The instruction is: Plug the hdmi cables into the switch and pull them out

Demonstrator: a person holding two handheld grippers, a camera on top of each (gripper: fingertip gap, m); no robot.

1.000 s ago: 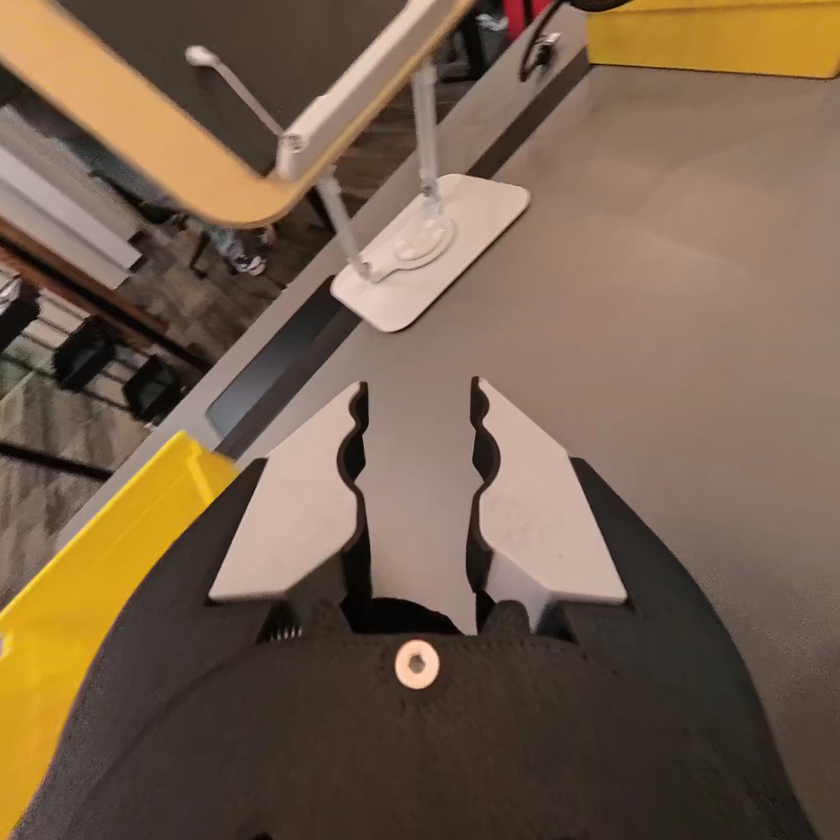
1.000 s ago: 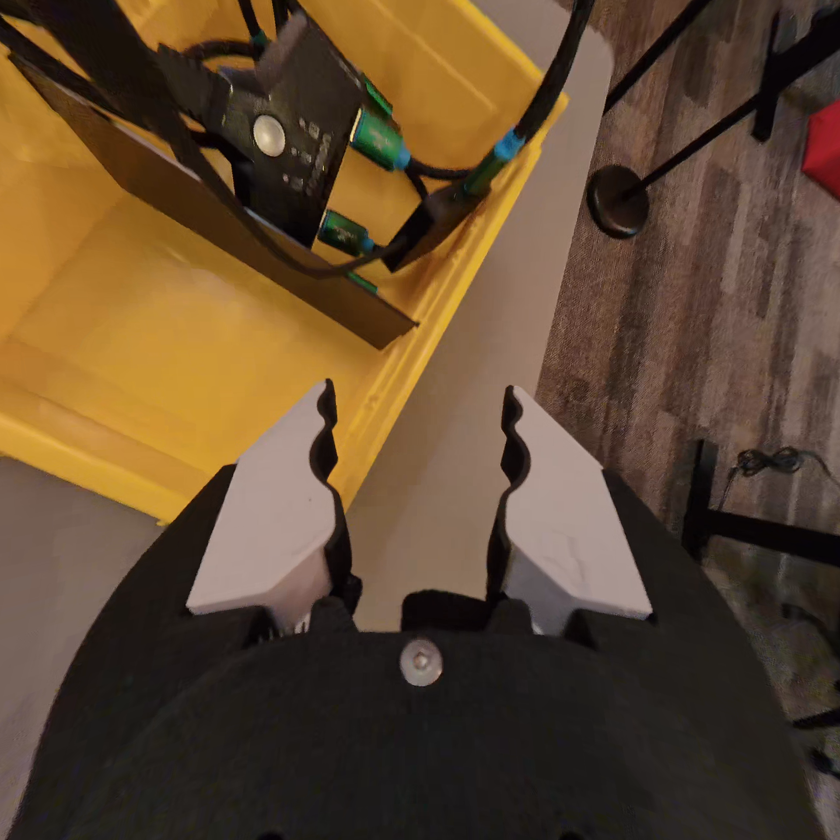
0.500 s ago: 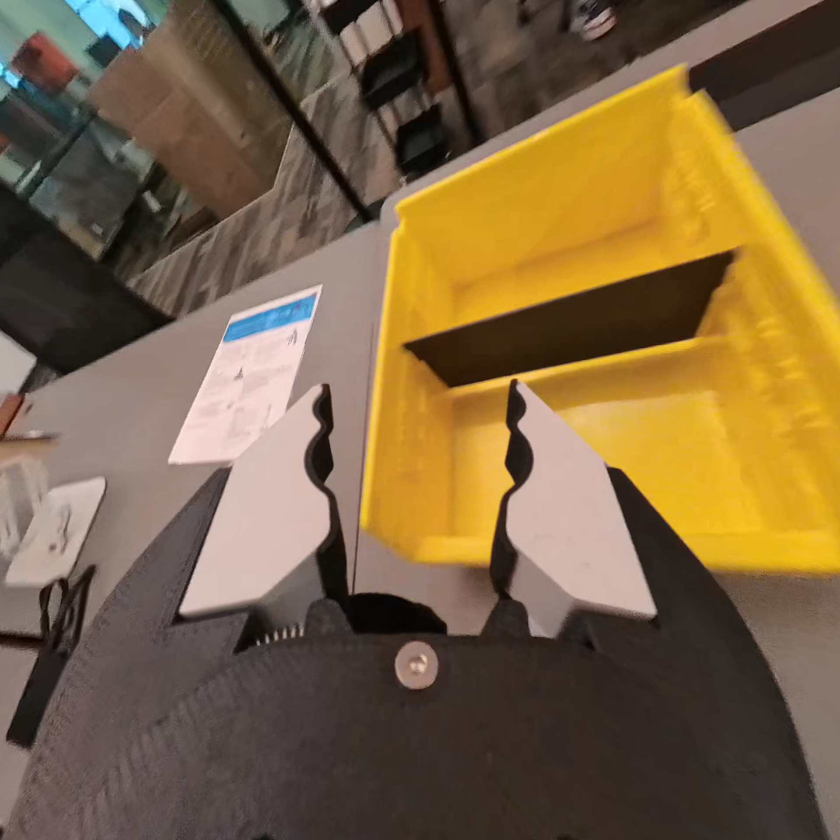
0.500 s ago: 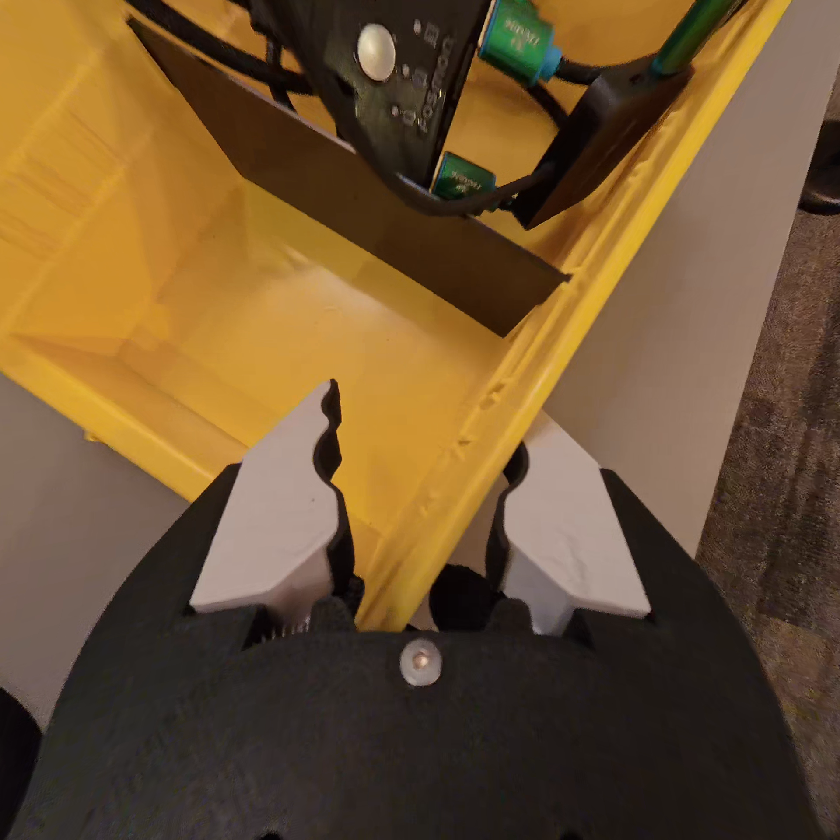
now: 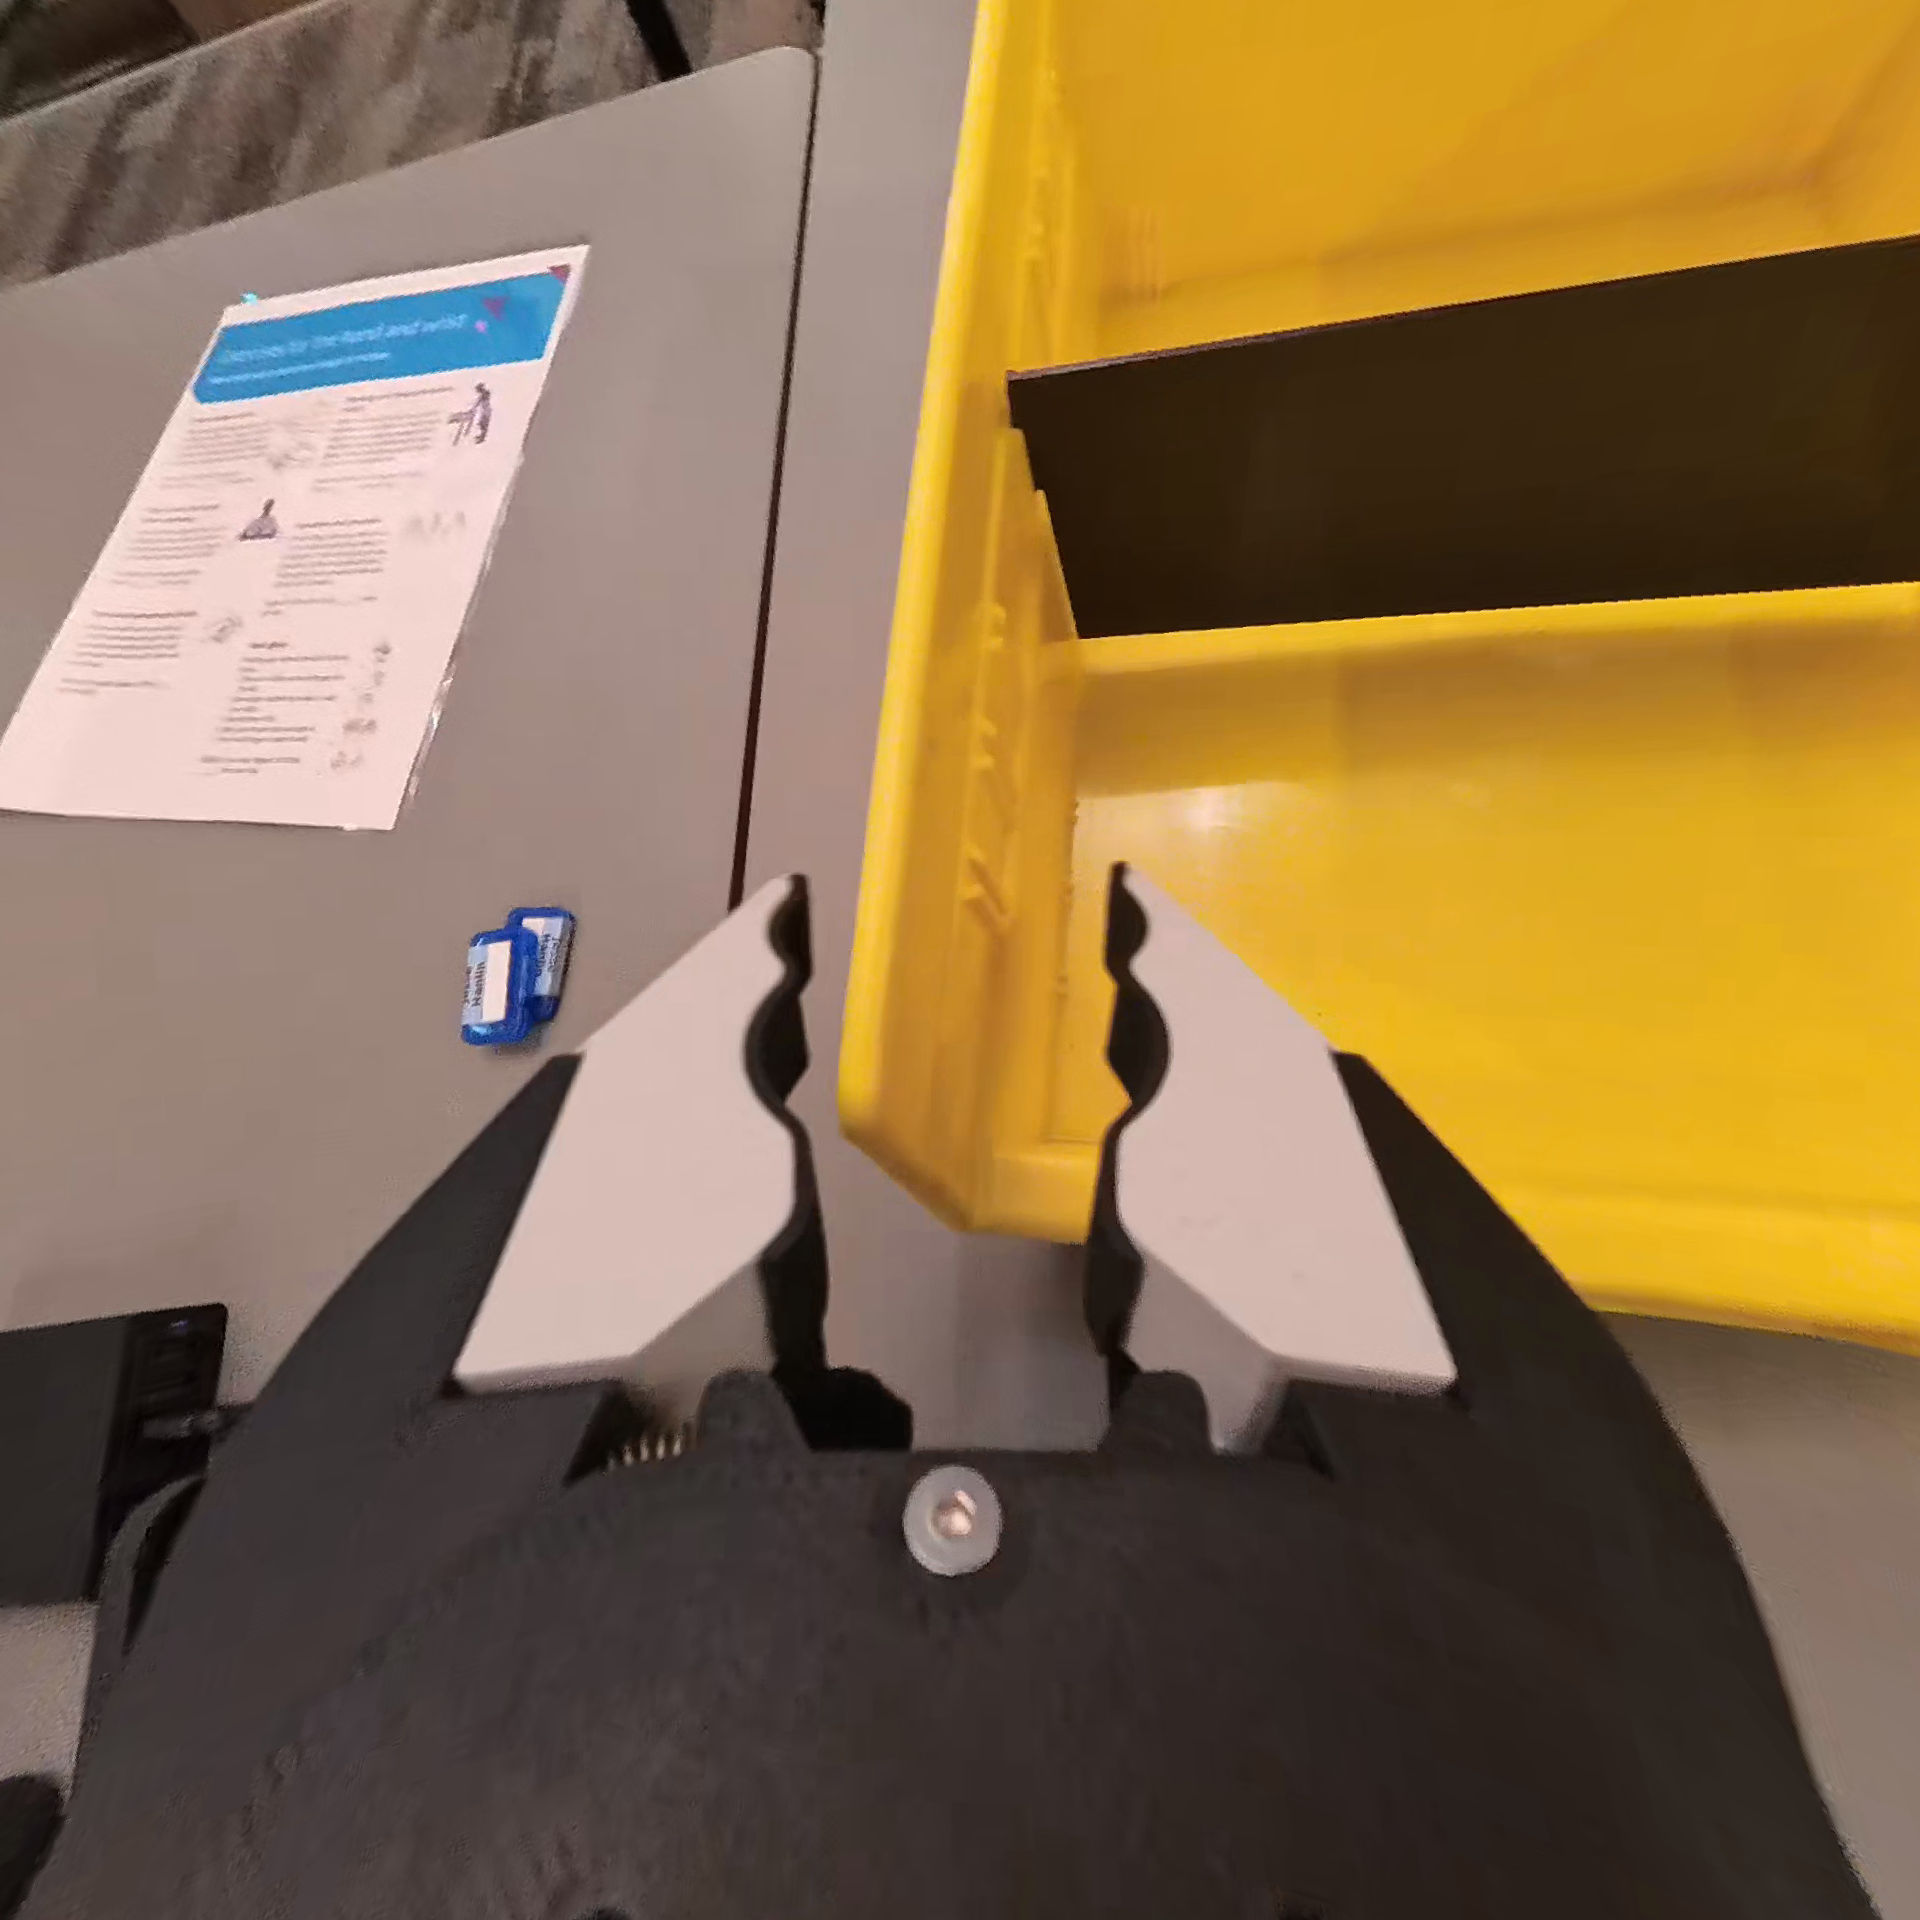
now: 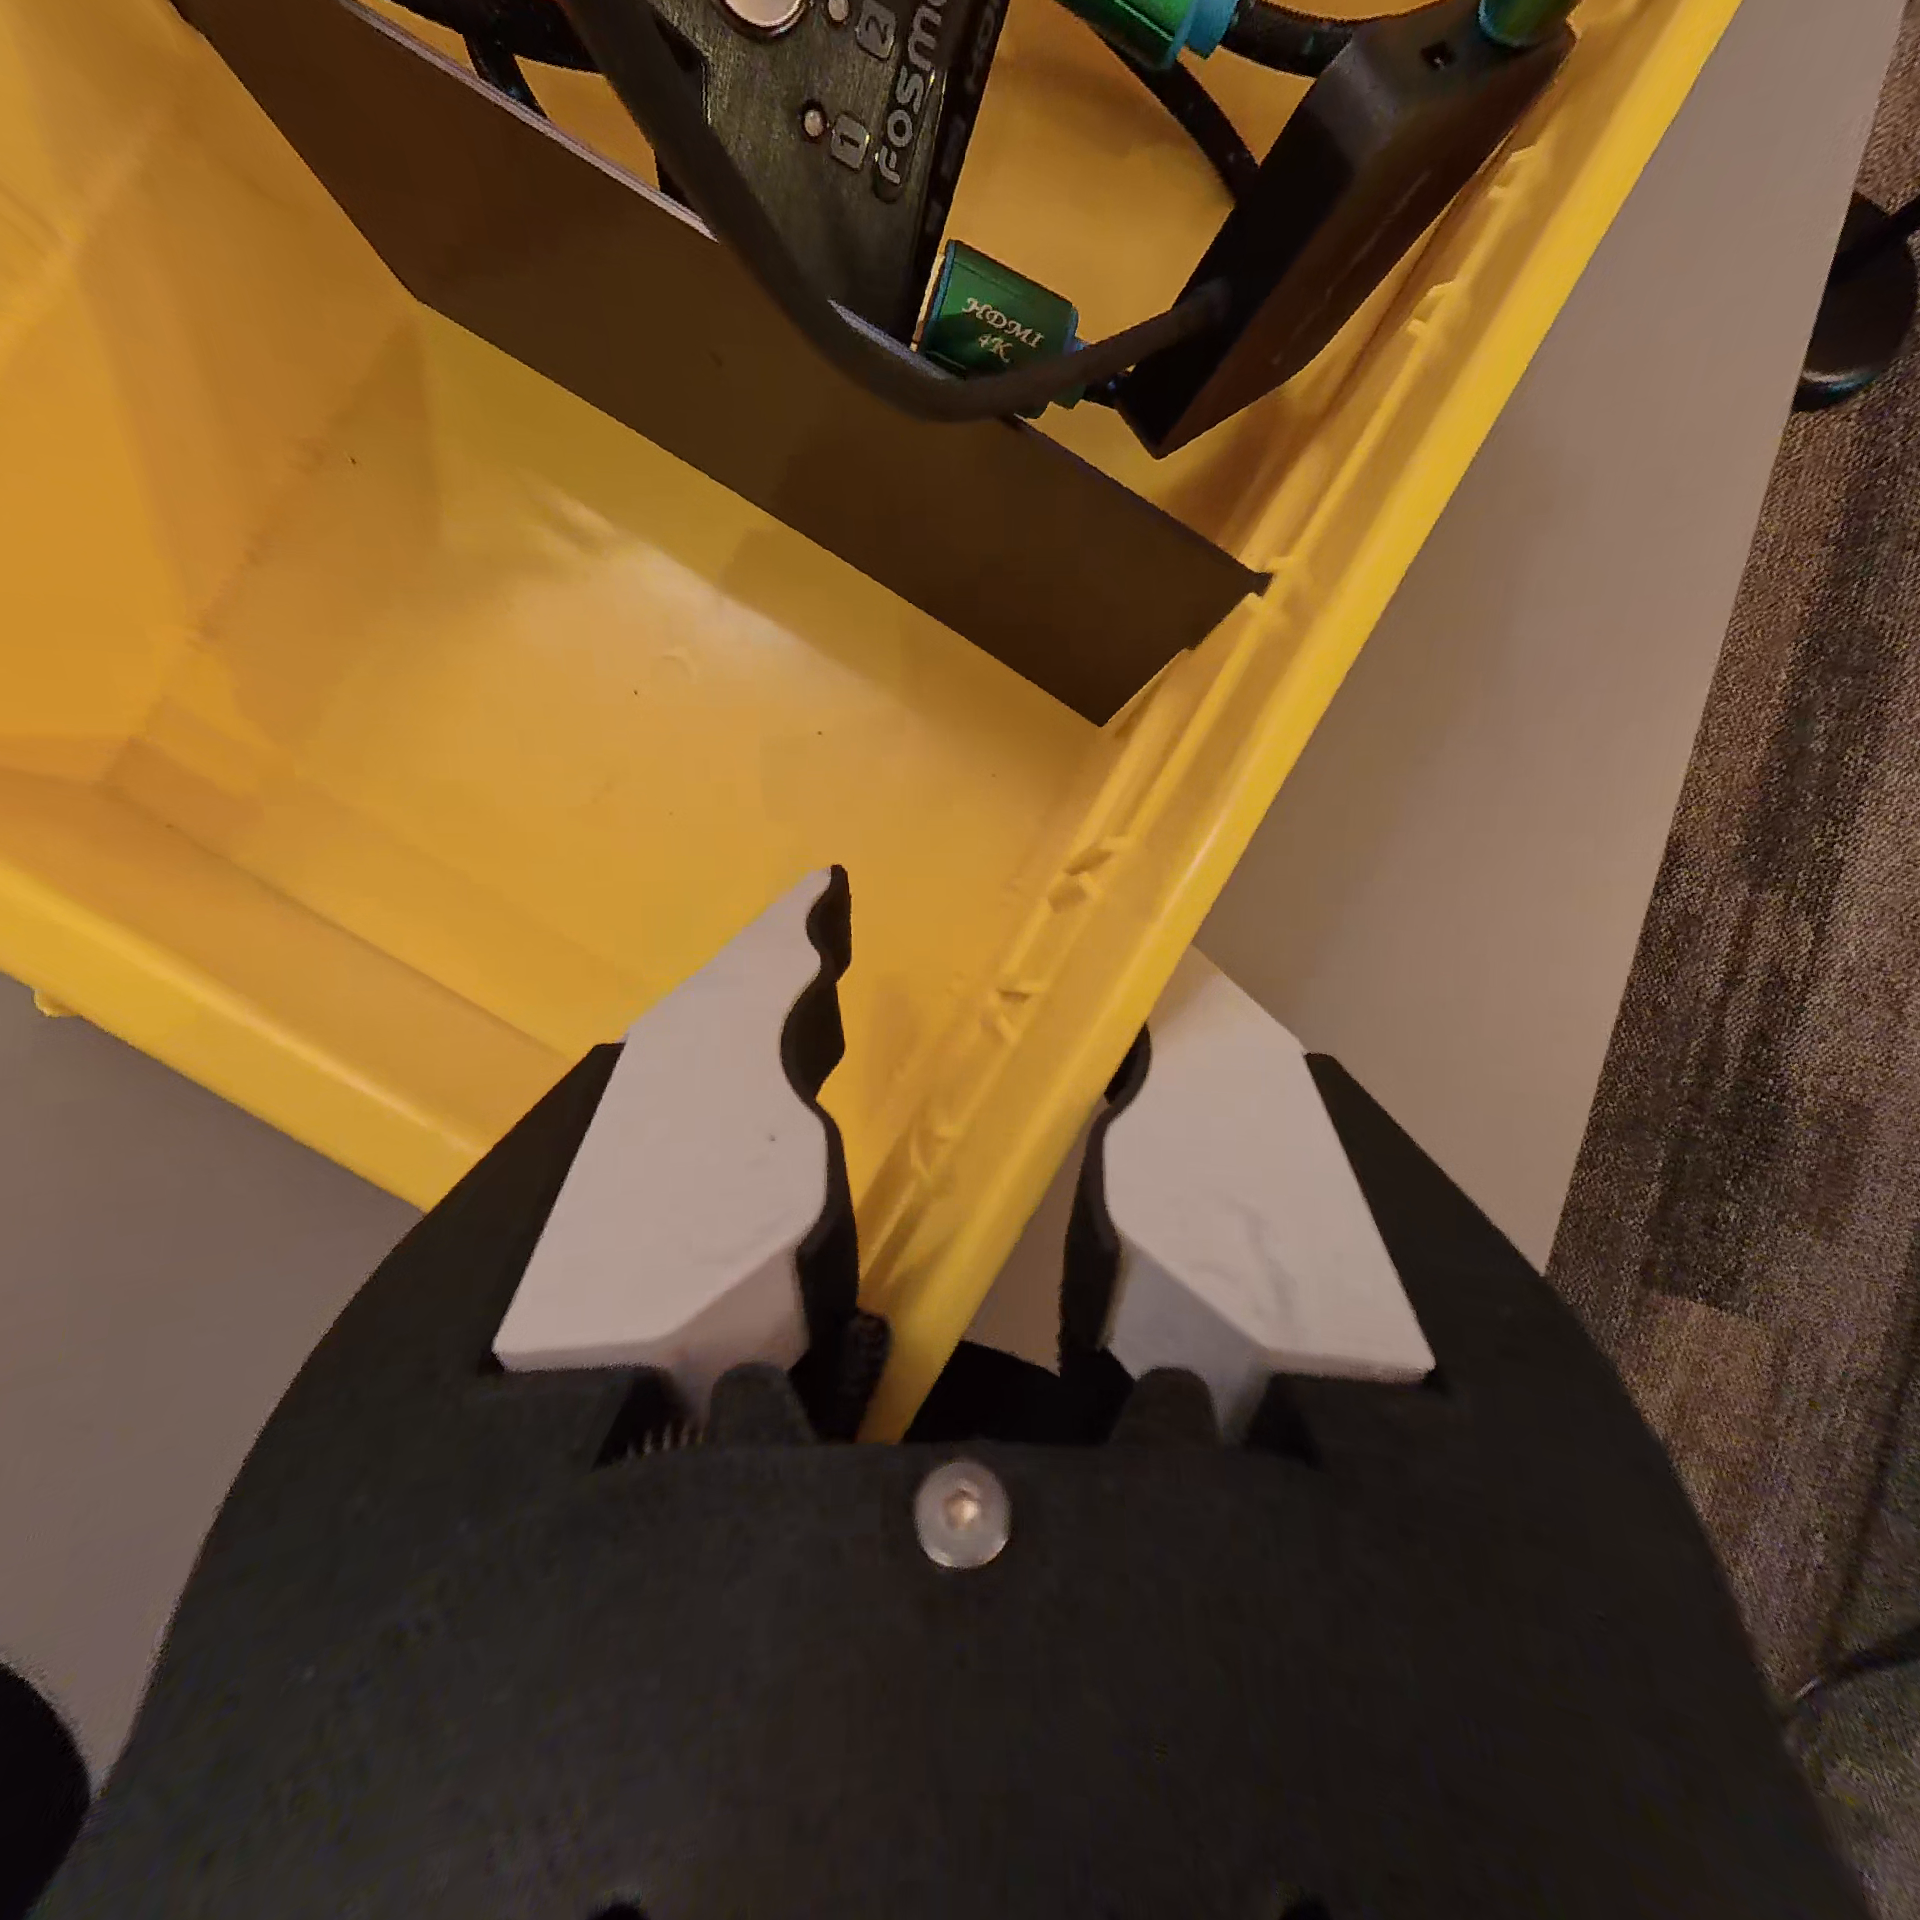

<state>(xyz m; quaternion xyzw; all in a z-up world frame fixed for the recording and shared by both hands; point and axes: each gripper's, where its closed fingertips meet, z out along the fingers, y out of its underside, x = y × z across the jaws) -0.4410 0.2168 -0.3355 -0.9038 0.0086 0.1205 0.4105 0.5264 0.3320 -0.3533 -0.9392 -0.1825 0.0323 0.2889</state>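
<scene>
A yellow bin (image 6: 1299, 644) with a black divider (image 6: 831, 468) stands on the grey table. Behind the divider lie the black HDMI switch (image 6: 831, 104), a green HDMI plug (image 6: 997, 322) with black cables, and a second black box (image 6: 1340, 208). My right gripper (image 6: 987, 935) is shut on the bin's right wall, one finger (image 6: 707, 1143) inside and the other (image 6: 1247, 1174) outside under the rim. My left gripper (image 5: 956, 904) is open astride the near left corner of a yellow bin (image 5: 935, 727), with a gap at each pad. This bin's near compartment is bare, and so is what shows beyond its black divider (image 5: 1455, 488).
A printed sheet (image 5: 281, 540) and two small blue tags (image 5: 516, 977) lie on the table left of the bin. A black device (image 5: 104, 1455) sits at the near left. The table edge and carpet floor (image 6: 1766, 935) run close to the bin's right side. There is about 100 cm between the tips of the two grippers.
My left gripper swung from the lamp base to the bin corner and narrowed around its wall. My right gripper slid onto the bin's right wall and closed on it.
</scene>
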